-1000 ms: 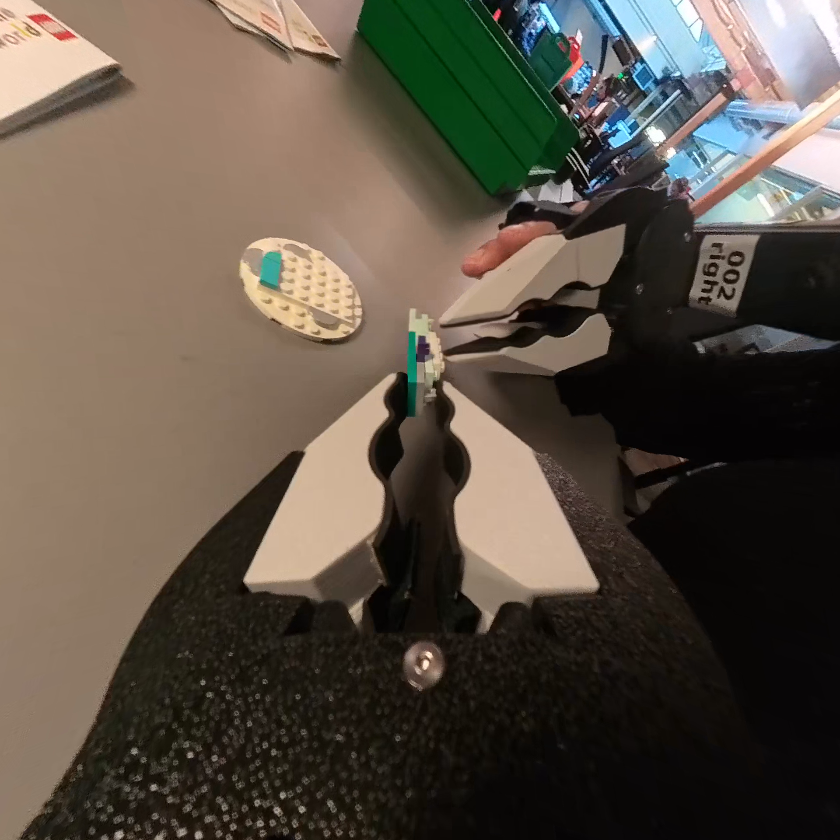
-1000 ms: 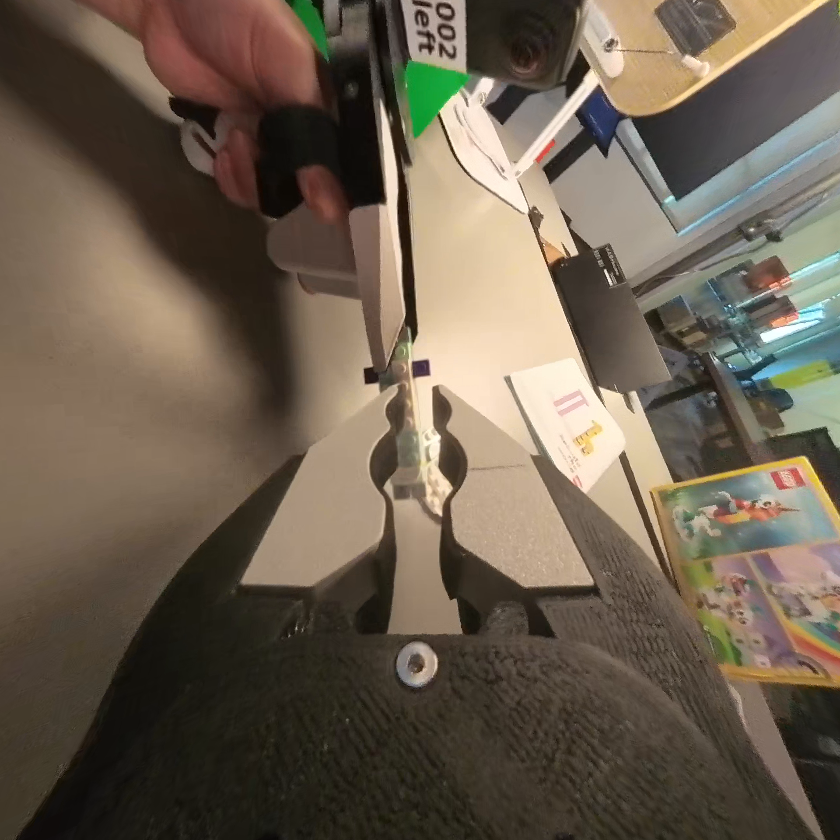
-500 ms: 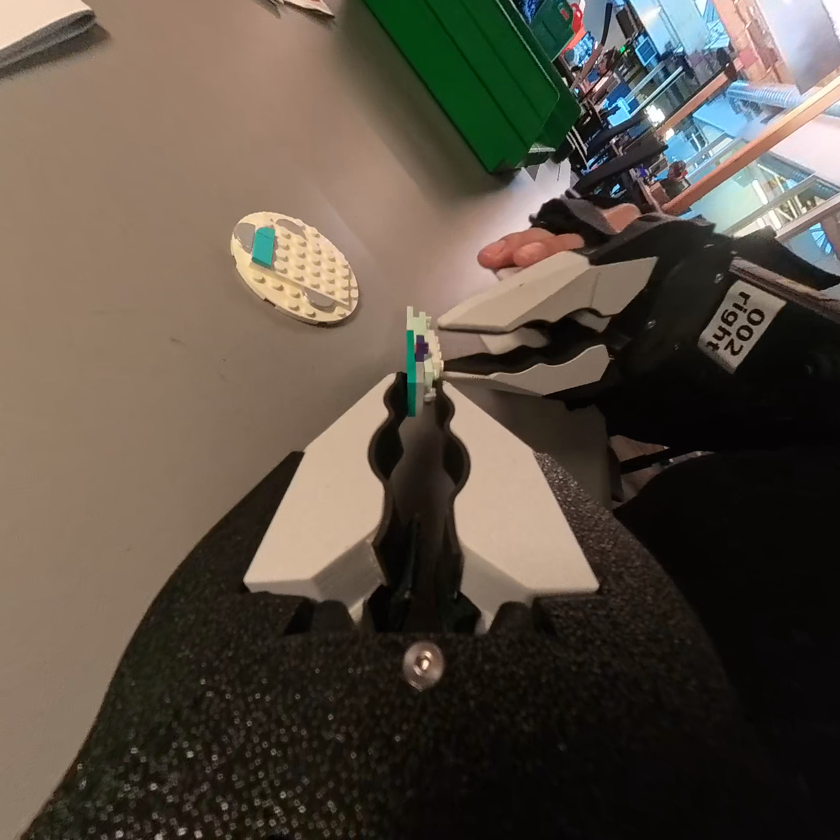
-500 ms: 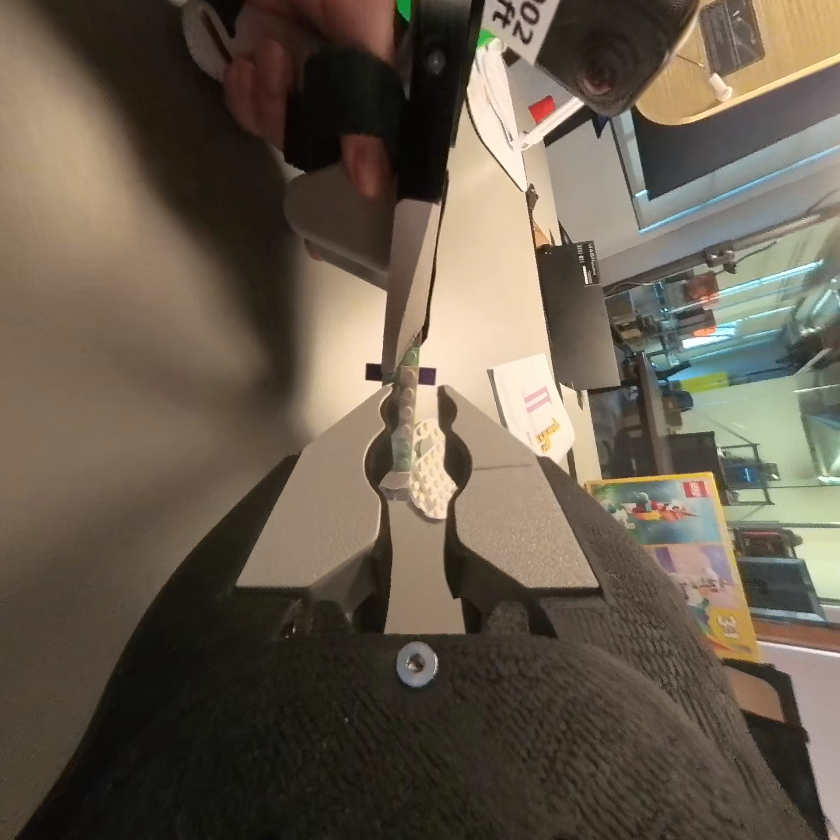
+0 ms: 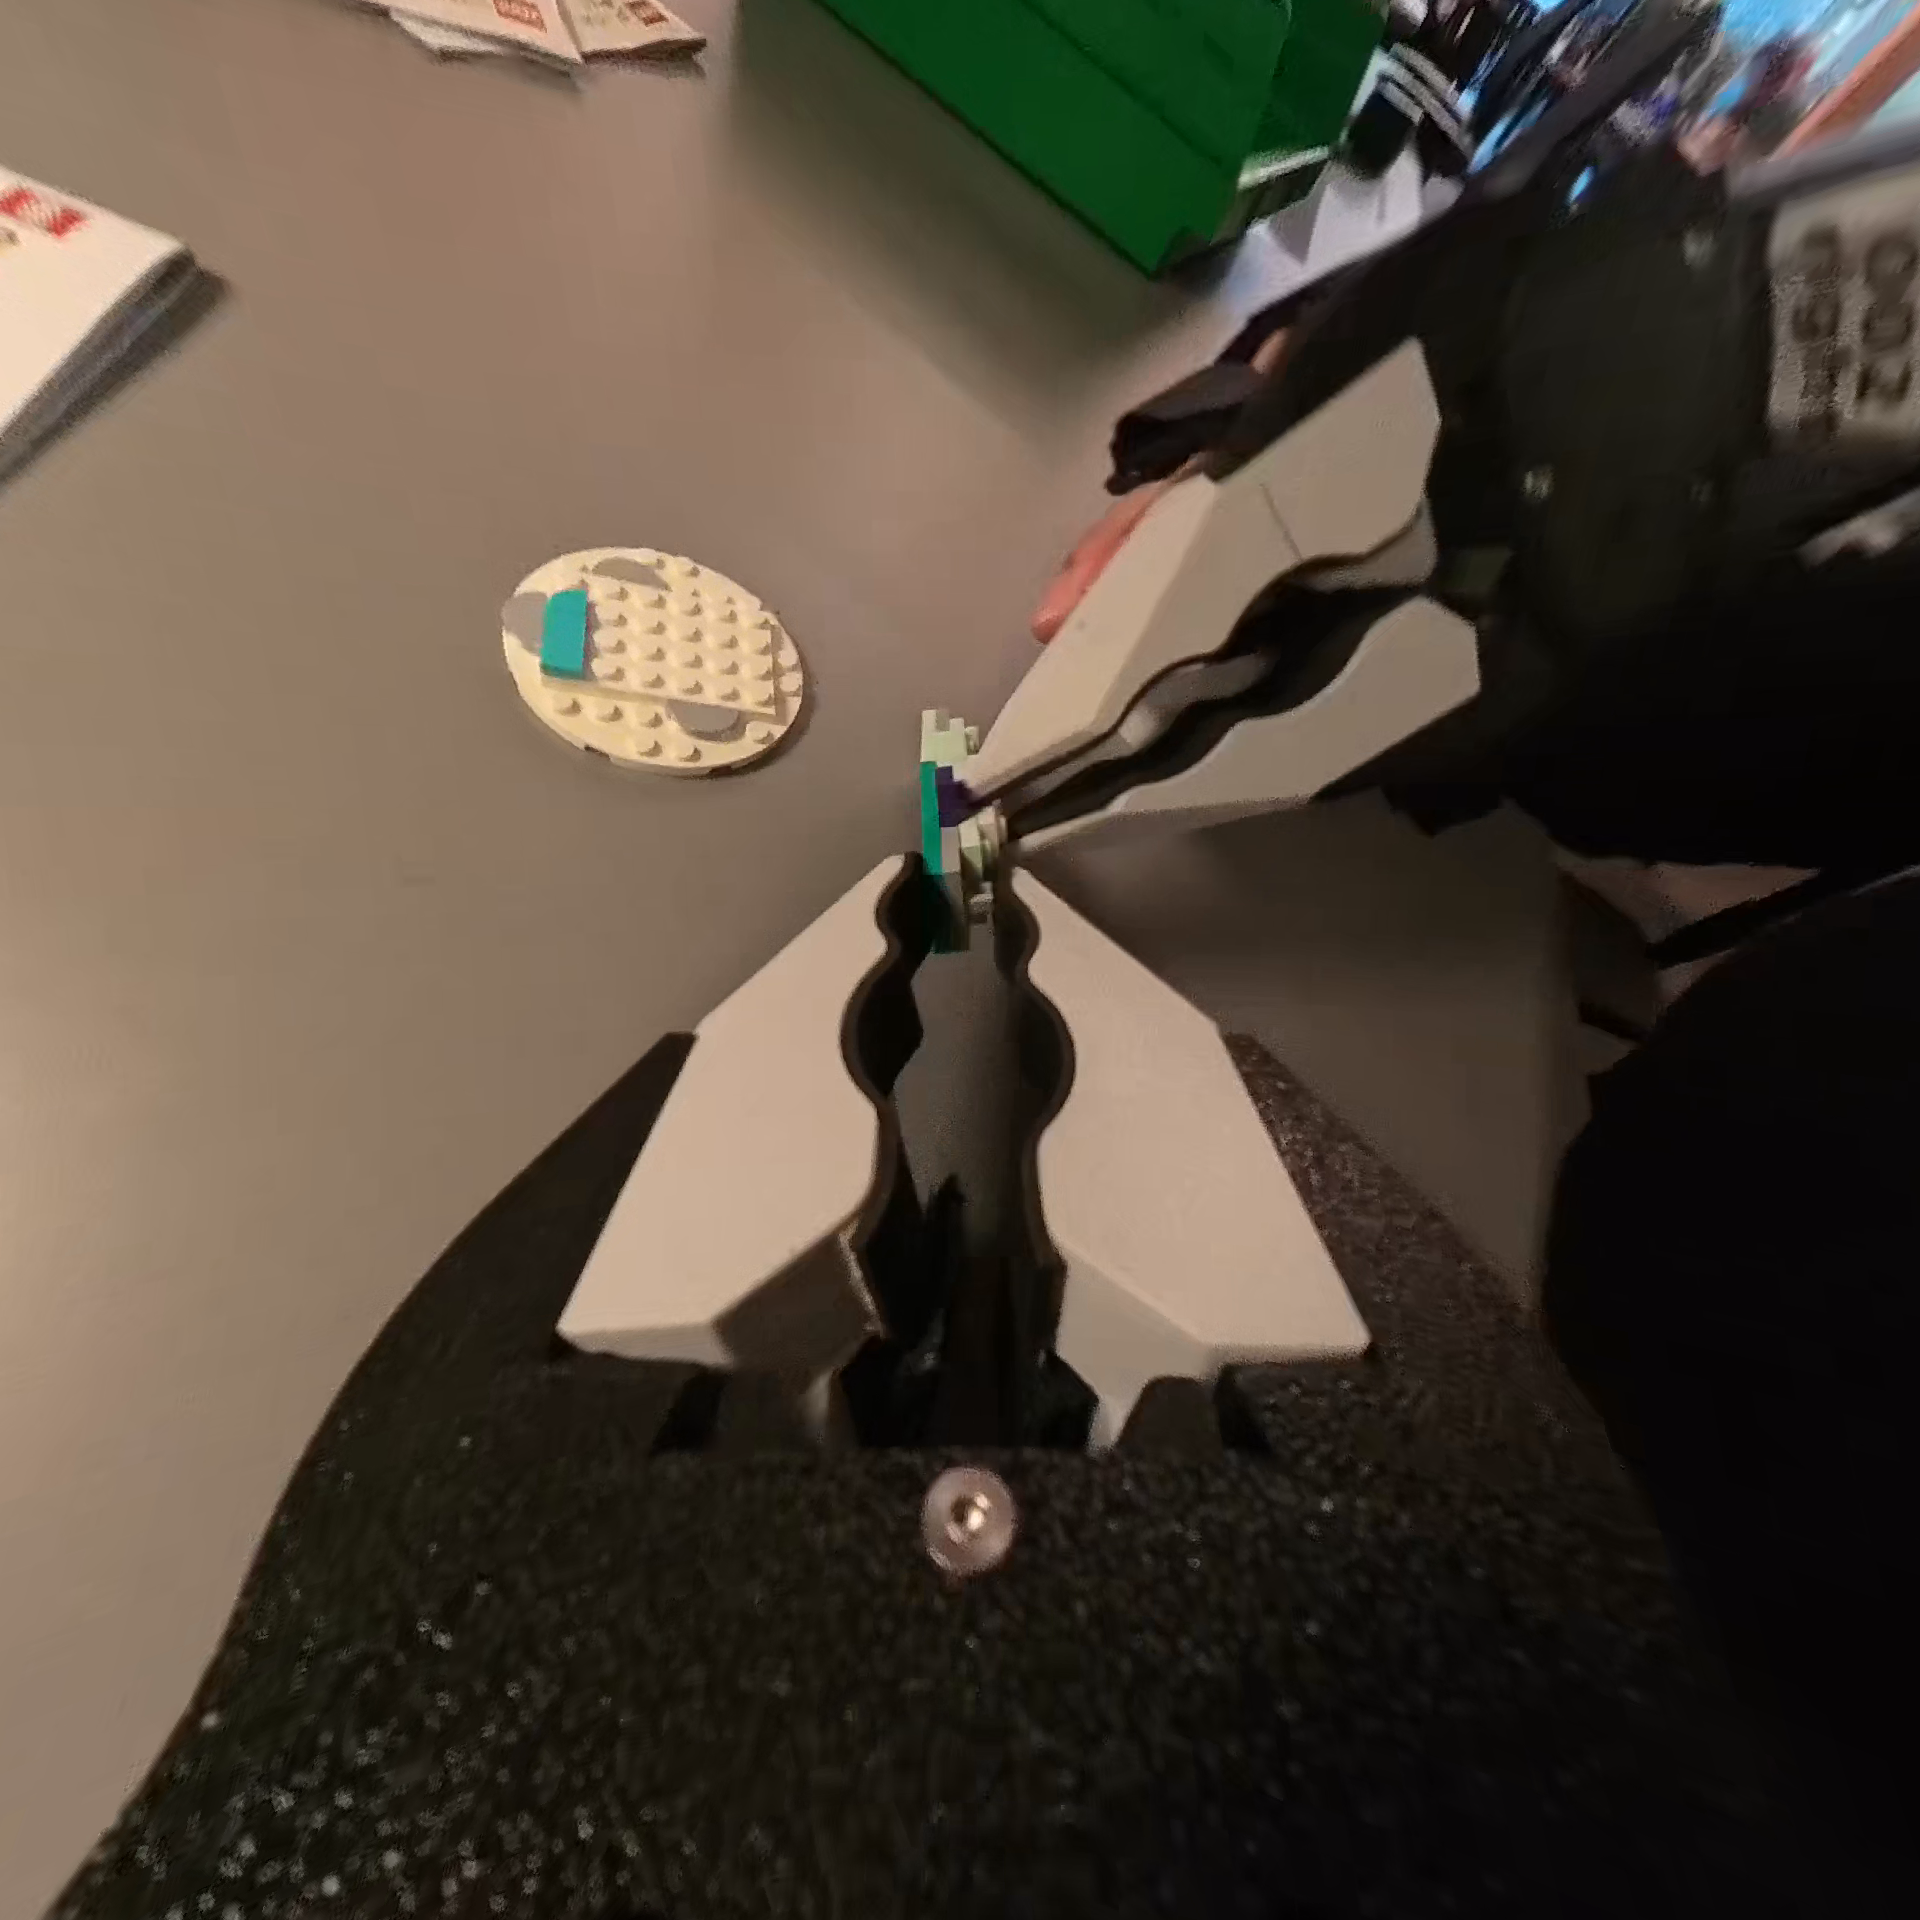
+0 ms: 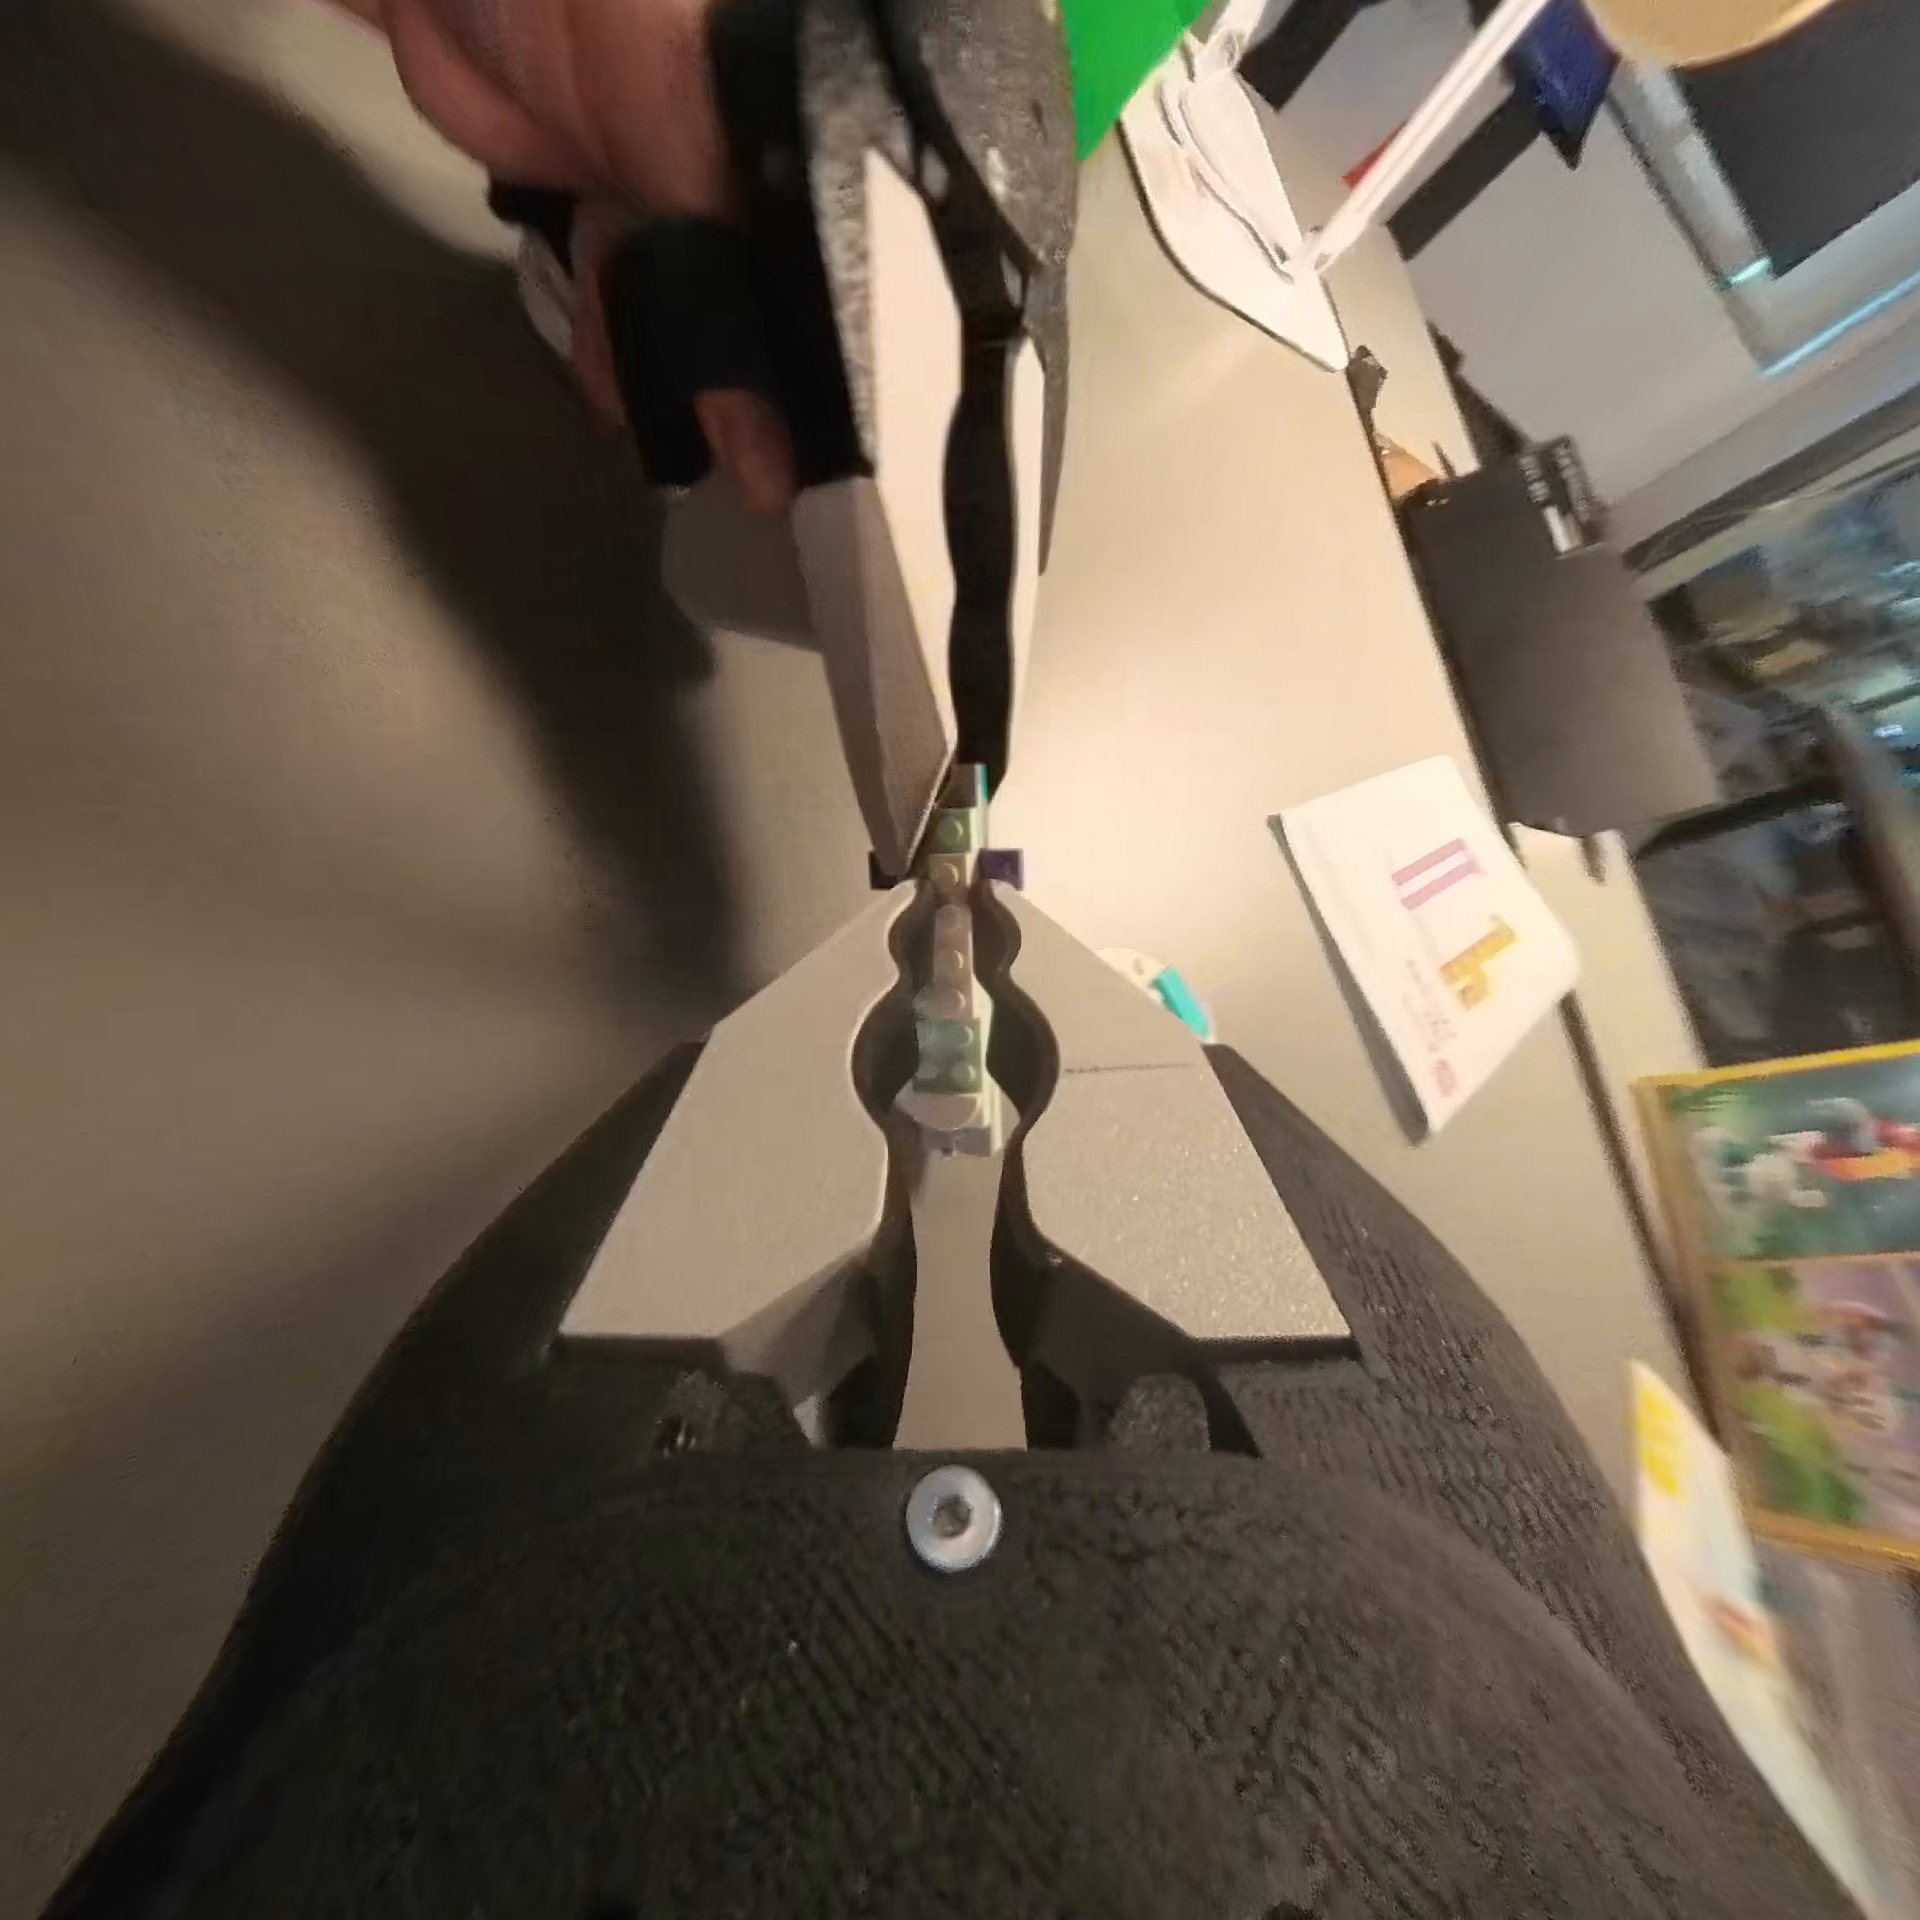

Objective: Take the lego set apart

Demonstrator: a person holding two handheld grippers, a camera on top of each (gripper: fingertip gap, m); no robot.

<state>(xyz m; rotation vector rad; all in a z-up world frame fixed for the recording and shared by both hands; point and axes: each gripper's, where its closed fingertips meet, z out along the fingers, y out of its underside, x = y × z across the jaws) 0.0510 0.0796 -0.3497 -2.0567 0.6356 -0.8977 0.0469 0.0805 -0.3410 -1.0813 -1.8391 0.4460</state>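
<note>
The left gripper (image 5: 951,894) has its jaws drawn in narrow and clamped on the lower edge of a small lego piece (image 5: 948,821), a thin stack of teal, pale green and grey plates with a dark purple bit, held on edge above the grey table (image 5: 312,935). The right gripper (image 5: 992,805) comes in from the right in the left wrist view, its jaws nearly closed and its tips pinched at the side of the same piece, at the purple part. In the right wrist view the piece (image 6: 951,997) runs lengthwise between the right gripper's (image 6: 948,888) fingers, studs facing the camera, with purple tabs (image 6: 1003,864) sticking out on both sides at the tips; the left gripper (image 6: 961,805) reaches down from above and grips the far end, with a hand (image 6: 582,114) behind it. So both grippers hold the one piece between them, off the table. A round cream plate (image 5: 655,665) with a teal tile (image 5: 563,630) and grey tiles on it lies flat on the table, well apart to the left. A white booklet (image 5: 73,301) lies at the left edge, a green box (image 5: 1049,104) stands at the far side, and more papers (image 5: 540,21) lie beyond. In the right wrist view a white booklet (image 6: 1423,935) and a colourful box (image 6: 1808,1299) lie to the right.
</note>
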